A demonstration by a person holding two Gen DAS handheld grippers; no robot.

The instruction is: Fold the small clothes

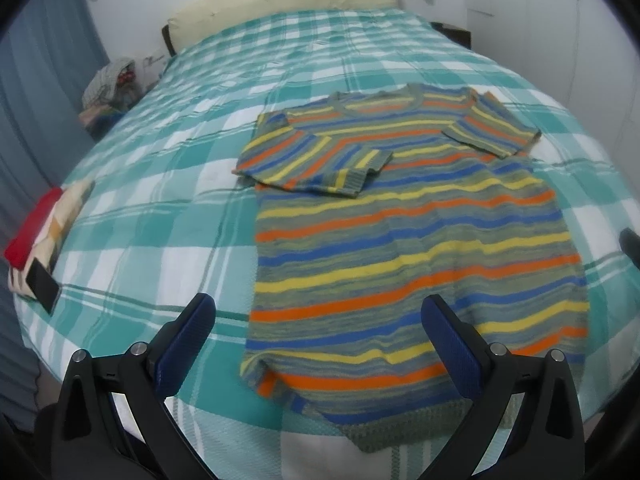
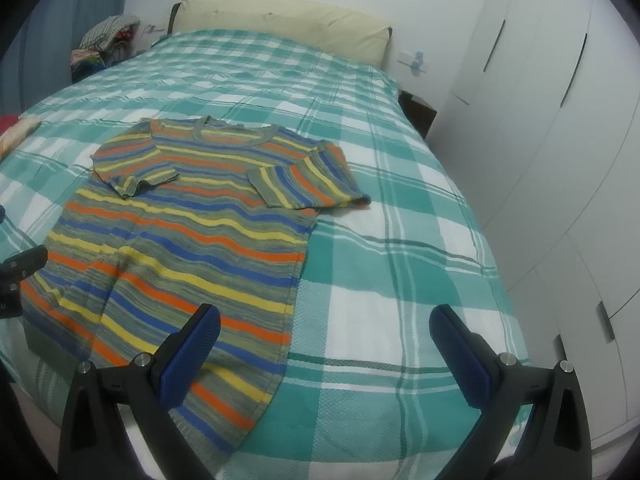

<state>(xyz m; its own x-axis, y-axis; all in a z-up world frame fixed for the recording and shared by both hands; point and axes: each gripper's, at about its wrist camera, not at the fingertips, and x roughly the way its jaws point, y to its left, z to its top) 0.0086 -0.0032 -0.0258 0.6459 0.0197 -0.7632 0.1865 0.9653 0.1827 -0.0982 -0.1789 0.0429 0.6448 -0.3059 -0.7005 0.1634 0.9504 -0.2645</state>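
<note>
A striped sweater (image 1: 408,240) in orange, yellow, blue and grey lies flat on the bed, neck away from me, with both sleeves folded in across the chest. It also shows in the right wrist view (image 2: 192,224). My left gripper (image 1: 320,328) is open and empty above the sweater's near left hem corner. My right gripper (image 2: 324,338) is open and empty above the sweater's near right edge. The left gripper's body shows at the left edge of the right wrist view (image 2: 20,276).
The bed (image 1: 168,184) has a teal and white checked cover and a cream headboard (image 2: 288,20). Folded red and cream clothes (image 1: 44,224) and a dark phone (image 1: 42,286) lie at its left edge. White wardrobe doors (image 2: 560,140) stand to the right.
</note>
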